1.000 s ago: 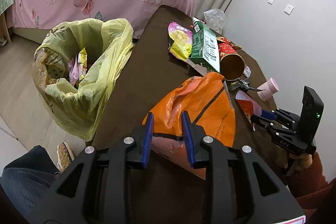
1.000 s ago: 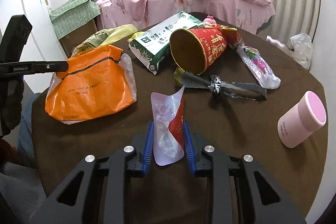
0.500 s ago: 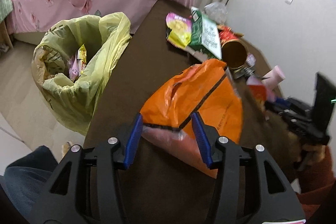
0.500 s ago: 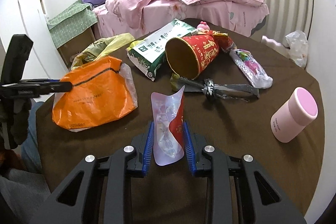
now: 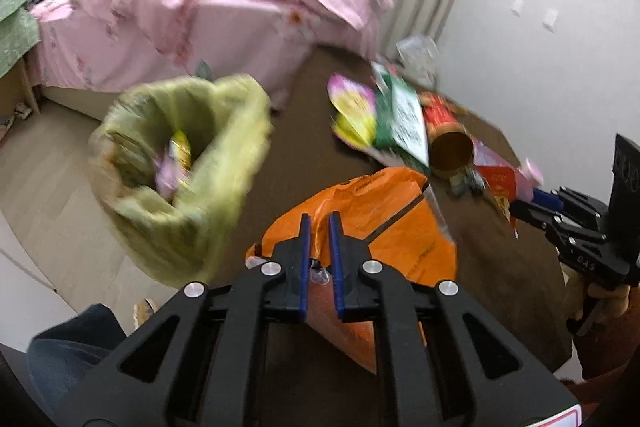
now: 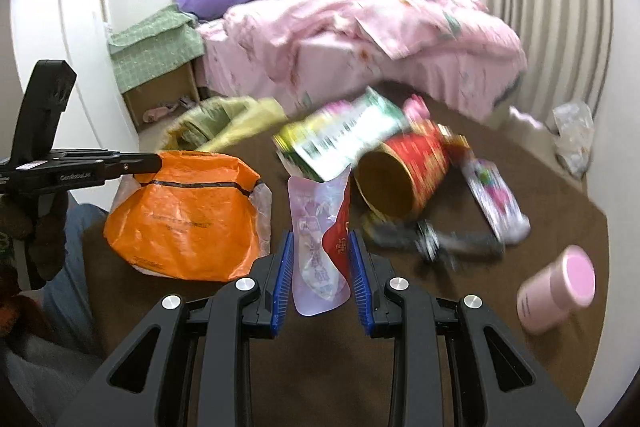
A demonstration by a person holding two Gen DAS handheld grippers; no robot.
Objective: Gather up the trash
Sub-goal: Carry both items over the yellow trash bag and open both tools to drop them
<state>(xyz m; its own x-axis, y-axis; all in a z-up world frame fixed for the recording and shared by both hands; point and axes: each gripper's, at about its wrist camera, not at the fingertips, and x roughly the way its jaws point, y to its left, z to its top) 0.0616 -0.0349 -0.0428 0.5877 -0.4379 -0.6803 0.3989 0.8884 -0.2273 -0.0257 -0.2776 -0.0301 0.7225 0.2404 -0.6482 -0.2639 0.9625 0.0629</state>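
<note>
My left gripper [image 5: 319, 221] is shut on the near edge of an orange plastic bag [image 5: 384, 227] and lifts it off the brown table [image 5: 304, 155]. The bag also shows in the right wrist view [image 6: 188, 211], with the left gripper [image 6: 154, 161] at its top. My right gripper [image 6: 320, 247] is shut on a pale purple and red pouch [image 6: 320, 227], held upright above the table. A bin lined with a yellow-green bag [image 5: 176, 163] stands on the floor left of the table, with wrappers inside.
On the table lie a red paper cup [image 6: 404, 171], a green carton [image 6: 344, 139], a yellow-pink snack bag [image 5: 352, 111], a dark crumpled wrapper [image 6: 432, 239], a clear wrapper [image 6: 496, 203] and a pink cup [image 6: 556, 287]. A pink bed [image 5: 200, 7] stands behind.
My left gripper has closed on the orange bag's edge and raised it. My right gripper has lifted the pouch higher. Both views have tilted up.
</note>
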